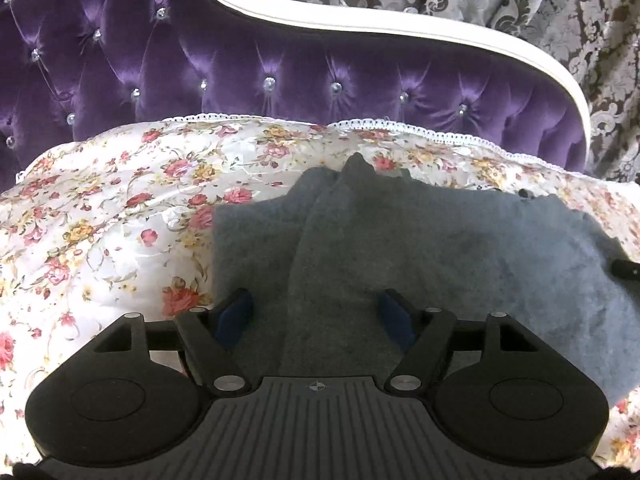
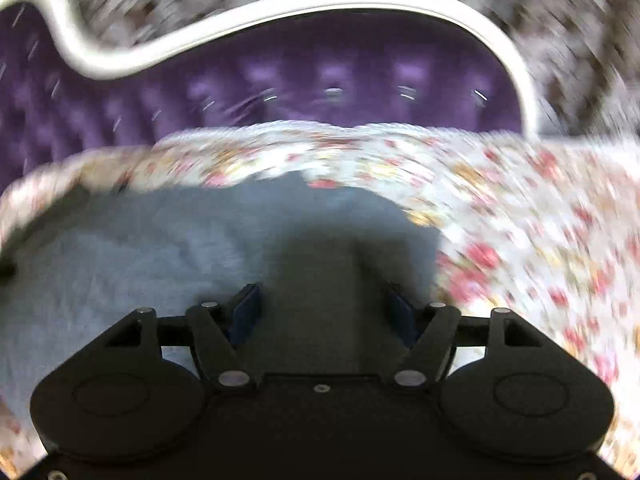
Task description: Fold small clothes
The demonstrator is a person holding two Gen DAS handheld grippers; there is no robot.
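Observation:
A grey-blue fleecy garment (image 1: 440, 240) lies spread on a floral bedspread (image 1: 100, 208). A raised fold of it runs from the far edge down between my left fingers. My left gripper (image 1: 316, 306) hovers over the garment's near left part, open, its blue pads (image 1: 236, 312) clear of the cloth. The right wrist view is motion-blurred. There the same garment (image 2: 140, 248) fills the left and middle, and my right gripper (image 2: 322, 302) stands open over its shadowed right part, close to the garment's right edge. A small black part (image 1: 624, 268) shows at the garment's right edge.
A purple tufted headboard (image 1: 280, 68) with a white curved frame (image 1: 360, 28) rises behind the bed. Patterned grey-brown curtains (image 1: 540, 8) hang beyond it. The bedspread's lace edge (image 1: 400, 125) runs along the headboard. Bare bedspread (image 2: 540, 220) lies to the right of the garment.

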